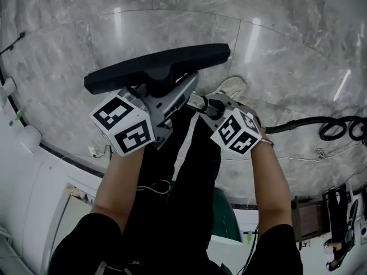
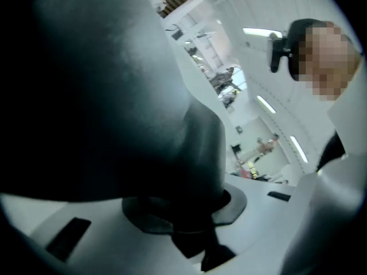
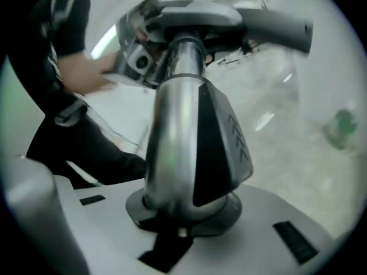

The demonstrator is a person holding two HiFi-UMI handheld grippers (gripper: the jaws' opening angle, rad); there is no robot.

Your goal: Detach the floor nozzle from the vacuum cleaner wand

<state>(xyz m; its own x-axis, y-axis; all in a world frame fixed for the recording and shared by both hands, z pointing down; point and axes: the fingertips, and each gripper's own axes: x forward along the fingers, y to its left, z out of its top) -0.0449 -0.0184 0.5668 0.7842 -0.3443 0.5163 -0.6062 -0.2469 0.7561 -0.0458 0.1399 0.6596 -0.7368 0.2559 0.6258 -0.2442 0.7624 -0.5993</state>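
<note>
The black floor nozzle [image 1: 155,66] is held up off the marble floor, its long head lying crosswise in the head view. My left gripper [image 1: 171,91] is shut on the nozzle's dark neck [image 2: 195,153], which fills the left gripper view. A silver wand [image 1: 198,102] runs from the neck to the right. My right gripper [image 1: 211,106] is shut on this wand's silver and black end [image 3: 183,136]. In the right gripper view the nozzle head [image 3: 269,24] shows at the top, with the left gripper [image 3: 135,59] beside the joint. The two grippers stand close together.
A black hose [image 1: 338,128] curls on the floor at the right. The person's dark trousers [image 1: 172,176] and a white shoe [image 1: 232,86] are below the grippers. White wall fittings [image 1: 28,136] run along the left. A thin cable [image 1: 321,153] crosses the floor.
</note>
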